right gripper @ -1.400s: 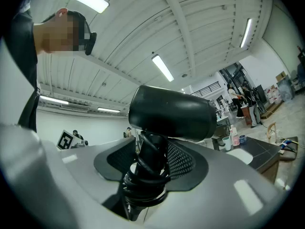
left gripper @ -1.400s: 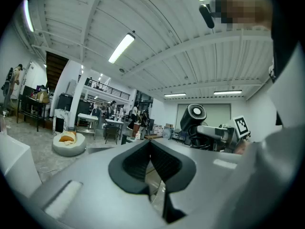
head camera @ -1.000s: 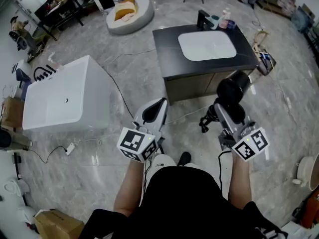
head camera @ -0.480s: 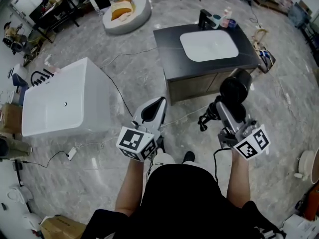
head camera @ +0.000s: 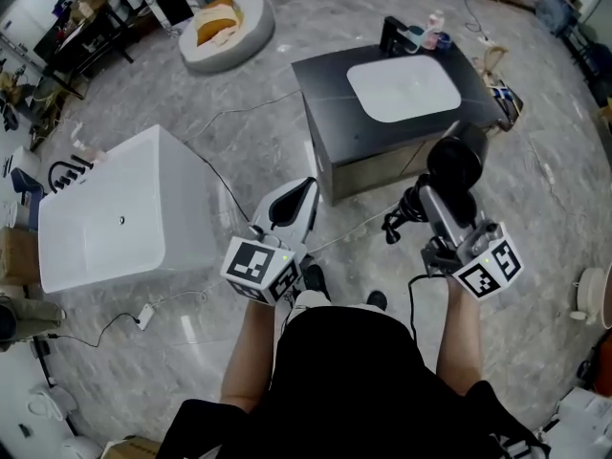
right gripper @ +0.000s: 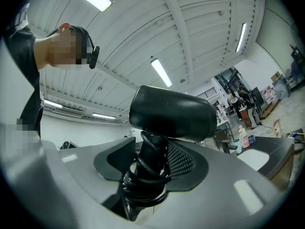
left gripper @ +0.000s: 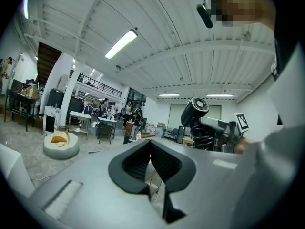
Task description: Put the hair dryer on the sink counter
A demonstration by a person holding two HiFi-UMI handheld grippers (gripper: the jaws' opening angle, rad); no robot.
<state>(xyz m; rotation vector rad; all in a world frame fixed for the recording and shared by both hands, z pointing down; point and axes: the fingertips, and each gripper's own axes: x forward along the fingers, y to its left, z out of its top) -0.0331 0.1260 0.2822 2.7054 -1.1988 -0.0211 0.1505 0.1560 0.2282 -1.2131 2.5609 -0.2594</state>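
Where the hair dryer is: clamped by its handle in the right gripper, held up over the grey marble floor, near the front of the sink counter but not on it.
Right fingers: closed on the black handle, around which the cord is coiled; the dryer's barrel sits above them.
Left fingers: together, nothing between them; the left gripper hovers over the floor, beside the right one.
Sink counter: dark top with a white basin set in it; small bottles stand at its far edge.
Other things: a white bathtub to the left, a round cushion bed farther back.
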